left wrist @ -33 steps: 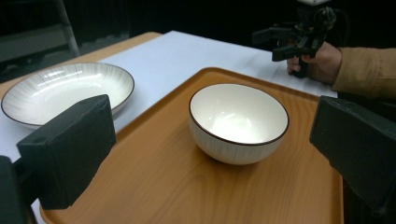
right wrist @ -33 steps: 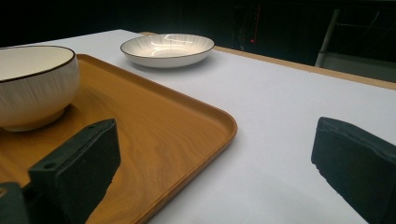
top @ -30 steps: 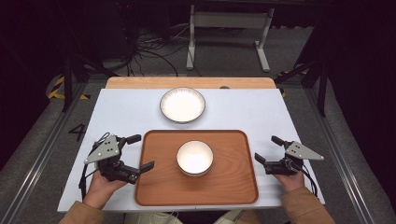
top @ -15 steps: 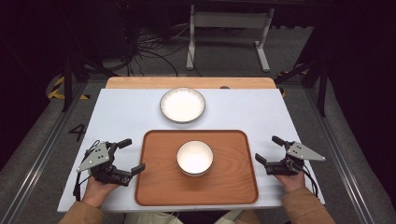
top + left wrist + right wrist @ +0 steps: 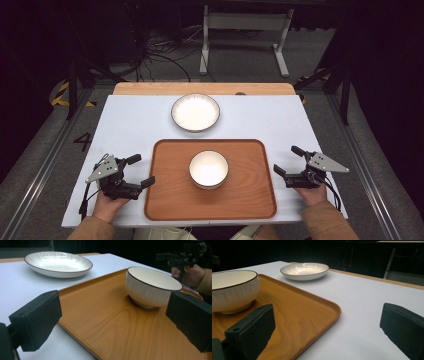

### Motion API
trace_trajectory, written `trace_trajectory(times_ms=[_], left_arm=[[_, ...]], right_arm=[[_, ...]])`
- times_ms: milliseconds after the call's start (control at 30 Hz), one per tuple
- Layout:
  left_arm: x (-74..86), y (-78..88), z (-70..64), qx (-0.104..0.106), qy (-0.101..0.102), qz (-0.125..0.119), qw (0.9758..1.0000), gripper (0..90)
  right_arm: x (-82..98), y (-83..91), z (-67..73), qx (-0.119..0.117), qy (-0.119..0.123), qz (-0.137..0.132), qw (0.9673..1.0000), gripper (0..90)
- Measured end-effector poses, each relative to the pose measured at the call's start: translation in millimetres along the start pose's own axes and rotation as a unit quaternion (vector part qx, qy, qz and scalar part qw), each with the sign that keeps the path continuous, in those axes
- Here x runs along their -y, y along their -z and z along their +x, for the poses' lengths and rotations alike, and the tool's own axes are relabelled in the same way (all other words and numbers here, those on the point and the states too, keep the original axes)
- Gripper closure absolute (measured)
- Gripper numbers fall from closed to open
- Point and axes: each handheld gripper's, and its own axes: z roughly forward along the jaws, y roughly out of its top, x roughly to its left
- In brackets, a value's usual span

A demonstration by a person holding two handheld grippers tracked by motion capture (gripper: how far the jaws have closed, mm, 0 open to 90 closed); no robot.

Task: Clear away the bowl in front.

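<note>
From above, your tray (image 5: 210, 210) lies with its long axis from 9 to 3 o'clock, the bowl (image 5: 208, 169) upright at its centre. Your left gripper (image 5: 139, 171) flanks it at 9, your right gripper (image 5: 288, 160) at 3, both gaping wide, gripping nothing. In your left gripper view, the pads (image 5: 37, 320) straddle the tray's edge without touching.

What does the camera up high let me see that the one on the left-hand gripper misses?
High view alone: the whole table, the floor with cables behind it, the left gripper seen from outside, and both forearms. Left gripper view alone: a close look along its own two open jaws, and the bowl's ribbed side. Both share the wooden tray, the bowl on it, the plate beyond, and the right gripper in its hand.
</note>
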Motion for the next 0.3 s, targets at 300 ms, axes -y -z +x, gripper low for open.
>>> trace_trajectory(times_ms=[300], left_arm=[[1.0, -0.2, 0.4, -0.004, 0.006, 0.001, 1.0000, 1.3]], right_arm=[[0.1, 0.3, -0.3, -0.001, -0.002, -0.001, 1.0000, 0.4]])
